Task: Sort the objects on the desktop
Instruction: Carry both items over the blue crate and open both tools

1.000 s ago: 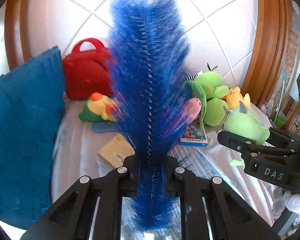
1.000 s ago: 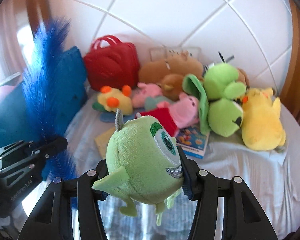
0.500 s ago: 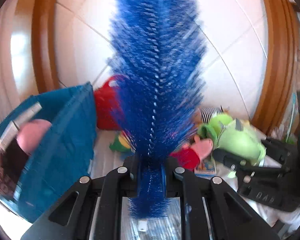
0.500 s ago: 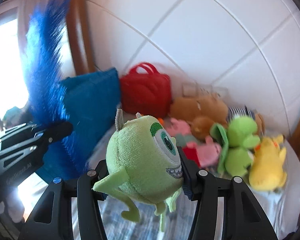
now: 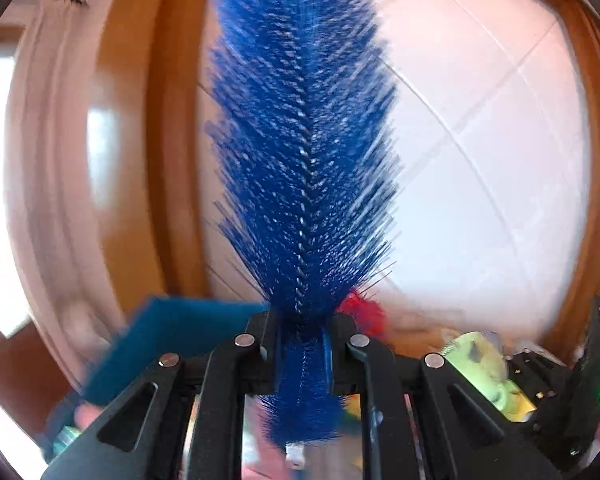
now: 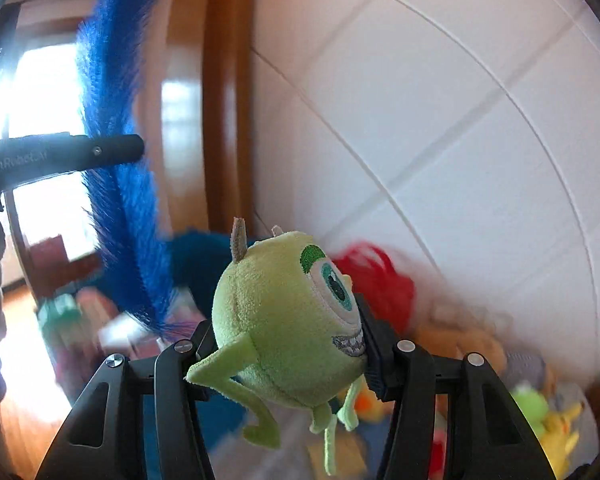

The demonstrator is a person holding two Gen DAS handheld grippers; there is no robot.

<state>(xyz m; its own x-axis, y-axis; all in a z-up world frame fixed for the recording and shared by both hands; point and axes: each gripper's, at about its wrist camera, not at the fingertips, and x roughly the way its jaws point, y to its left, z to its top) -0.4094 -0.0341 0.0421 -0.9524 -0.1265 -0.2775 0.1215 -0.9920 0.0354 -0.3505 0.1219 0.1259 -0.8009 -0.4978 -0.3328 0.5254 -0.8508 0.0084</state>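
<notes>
Both claws loaded, held high above the blurred toy pile.

Left gripper (image 5: 303, 354) clamps the light, springy blue bristle brush (image 5: 304, 152) by its wire stem; right gripper (image 6: 288, 350) squeezes the soft green one-eyed plush monster (image 6: 288, 320) around its middle.

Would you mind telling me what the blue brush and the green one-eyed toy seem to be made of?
Blue brush: fine, probably synthetic bristles radiating from a twisted, metallic-looking wire core. Green one-eyed toy: soft plush fabric with a short matte nap; the eye and toothy grin look embroidered, and it dents slightly where the pads press, suggesting soft stuffing.
</notes>
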